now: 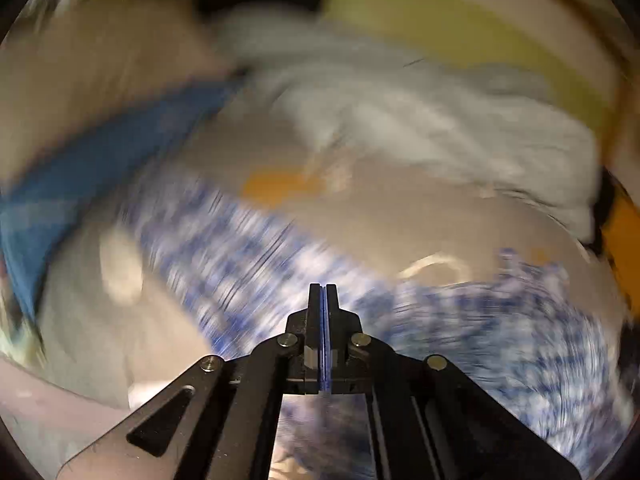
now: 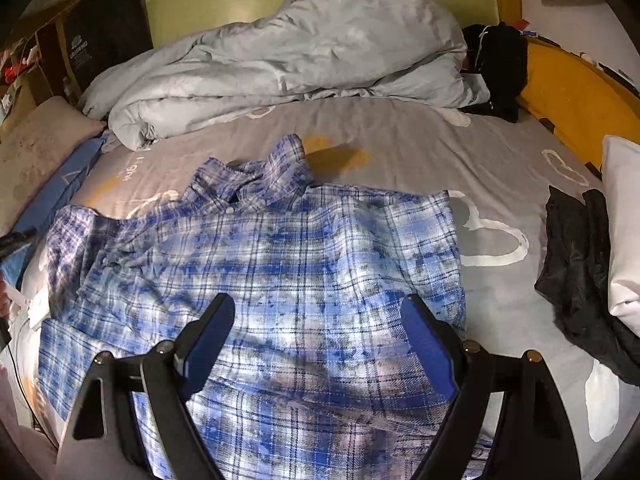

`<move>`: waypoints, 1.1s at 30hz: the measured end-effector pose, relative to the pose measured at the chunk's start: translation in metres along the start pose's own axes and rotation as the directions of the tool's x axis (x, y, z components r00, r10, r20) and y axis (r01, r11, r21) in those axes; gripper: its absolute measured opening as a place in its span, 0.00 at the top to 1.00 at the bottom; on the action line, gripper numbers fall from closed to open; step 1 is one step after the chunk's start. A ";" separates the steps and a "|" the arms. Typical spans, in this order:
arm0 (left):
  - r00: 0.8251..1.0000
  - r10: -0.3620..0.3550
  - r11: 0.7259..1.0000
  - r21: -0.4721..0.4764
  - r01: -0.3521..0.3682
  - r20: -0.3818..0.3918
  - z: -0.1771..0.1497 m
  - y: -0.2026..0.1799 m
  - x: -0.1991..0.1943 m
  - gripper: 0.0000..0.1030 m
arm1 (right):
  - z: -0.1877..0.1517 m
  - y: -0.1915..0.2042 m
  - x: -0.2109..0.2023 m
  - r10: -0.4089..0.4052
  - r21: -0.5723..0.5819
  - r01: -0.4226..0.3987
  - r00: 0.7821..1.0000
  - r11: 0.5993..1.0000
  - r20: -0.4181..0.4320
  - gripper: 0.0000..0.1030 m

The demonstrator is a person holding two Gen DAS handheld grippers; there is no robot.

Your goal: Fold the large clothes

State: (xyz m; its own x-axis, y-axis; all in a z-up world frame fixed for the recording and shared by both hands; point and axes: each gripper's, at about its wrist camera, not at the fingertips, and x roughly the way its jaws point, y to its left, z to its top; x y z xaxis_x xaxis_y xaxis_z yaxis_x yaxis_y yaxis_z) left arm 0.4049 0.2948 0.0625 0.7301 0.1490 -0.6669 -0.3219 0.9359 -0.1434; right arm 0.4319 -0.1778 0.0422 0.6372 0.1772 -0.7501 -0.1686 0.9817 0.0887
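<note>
1. From the left camera, everything is smeared with blur. The left gripper [image 1: 324, 292] has its jaws pressed tight together, and I see no cloth between them. The blue checked shirt [image 1: 248, 256] lies under and just past the tips, on the grey bed sheet [image 1: 420, 208]. A pale blanket [image 1: 400, 120] is heaped at the far side.

2. From the right camera, the picture is sharp. The right gripper [image 2: 316, 320] hangs over the shirt [image 2: 280, 264] with its jaws wide apart, holding nothing. The shirt is spread flat in the near middle of the bed sheet [image 2: 440, 144], collar [image 2: 256, 176] at the far end. The blanket [image 2: 288, 52] is bunched far away. A dark piece of clothing [image 2: 576, 264] lies on the right, well apart from the shirt.

3. The shirt looks soft, thin and light. I think it will flop and wrinkle, not stay stiff, and it may drag on the sheet.

4. Good places to pinch look like the right side edge or a shoulder by the collar. A pinch in the middle would only bunch it up.
</note>
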 end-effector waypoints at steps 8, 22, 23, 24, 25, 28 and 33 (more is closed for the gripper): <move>0.998 -0.048 0.997 0.063 0.045 0.045 -0.006 -0.044 -0.033 1.00 | -0.002 -0.003 -0.006 0.003 0.005 -0.003 1.000 1.000 0.003 0.19; 0.964 0.216 0.967 -0.106 -0.233 -0.155 -0.010 0.059 0.056 0.47 | -0.004 -0.001 0.006 -0.016 -0.007 0.015 0.999 1.000 -0.037 0.19; 0.959 0.212 0.965 -0.117 -0.237 -0.189 -0.014 0.065 0.066 0.47 | -0.003 -0.002 0.005 -0.015 0.007 0.015 0.999 1.000 -0.033 0.19; 0.954 0.211 0.961 -0.132 -0.242 -0.212 -0.018 0.069 0.073 0.47 | -0.003 -0.003 0.004 -0.008 0.021 0.009 0.999 1.000 -0.031 0.19; 0.952 0.199 0.959 -0.153 -0.238 -0.234 -0.021 0.074 0.080 0.46 | -0.003 -0.004 0.002 0.015 0.042 -0.014 0.999 0.999 -0.031 0.19; 0.941 0.205 0.957 -0.146 -0.250 -0.270 -0.028 0.078 0.092 0.47 | -0.003 -0.003 -0.001 0.064 0.053 -0.062 0.997 0.997 -0.033 0.19; 0.940 0.197 0.954 -0.165 -0.249 -0.279 -0.039 0.085 0.101 0.98 | -0.003 -0.003 -0.003 0.030 0.034 -0.029 0.999 0.999 -0.021 0.19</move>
State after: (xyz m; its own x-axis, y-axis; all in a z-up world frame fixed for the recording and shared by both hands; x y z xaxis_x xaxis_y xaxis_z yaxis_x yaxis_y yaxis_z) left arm 0.4275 0.3773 -0.0456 0.4546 0.2358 -0.8589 -0.5885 0.8033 -0.0909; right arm 0.4283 -0.1813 0.0422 0.6158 0.2049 -0.7608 -0.1617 0.9779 0.1326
